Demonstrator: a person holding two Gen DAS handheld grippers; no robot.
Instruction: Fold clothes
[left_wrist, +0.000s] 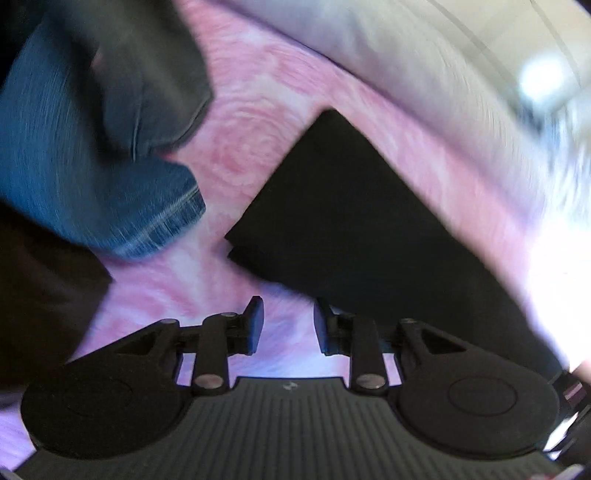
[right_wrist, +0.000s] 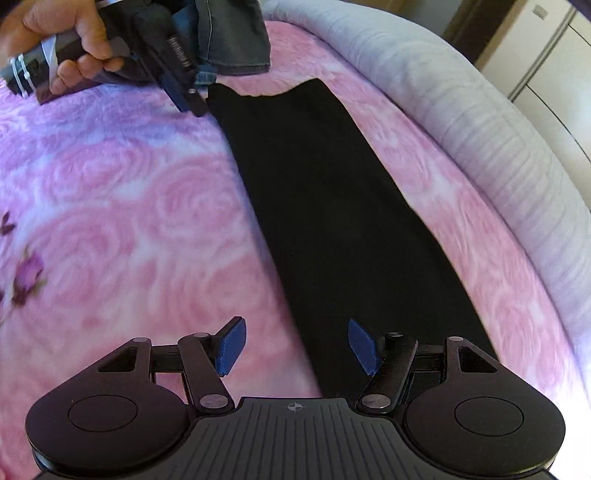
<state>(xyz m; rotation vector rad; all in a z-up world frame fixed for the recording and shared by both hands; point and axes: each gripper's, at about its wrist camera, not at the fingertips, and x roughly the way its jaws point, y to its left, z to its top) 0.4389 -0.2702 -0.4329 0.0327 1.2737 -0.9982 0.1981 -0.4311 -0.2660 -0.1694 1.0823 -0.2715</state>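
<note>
A black garment lies folded into a long strip on the pink rose blanket; its far corner shows in the left wrist view. My right gripper is open and empty, hovering over the near end of the strip. My left gripper is open and empty, just off the strip's far corner; it also shows in the right wrist view, held by a hand. The left wrist view is motion-blurred.
A pile of blue jeans and dark grey clothes lies beyond the strip, also in the right wrist view. A grey padded bed edge curves along the right. White cabinets stand behind.
</note>
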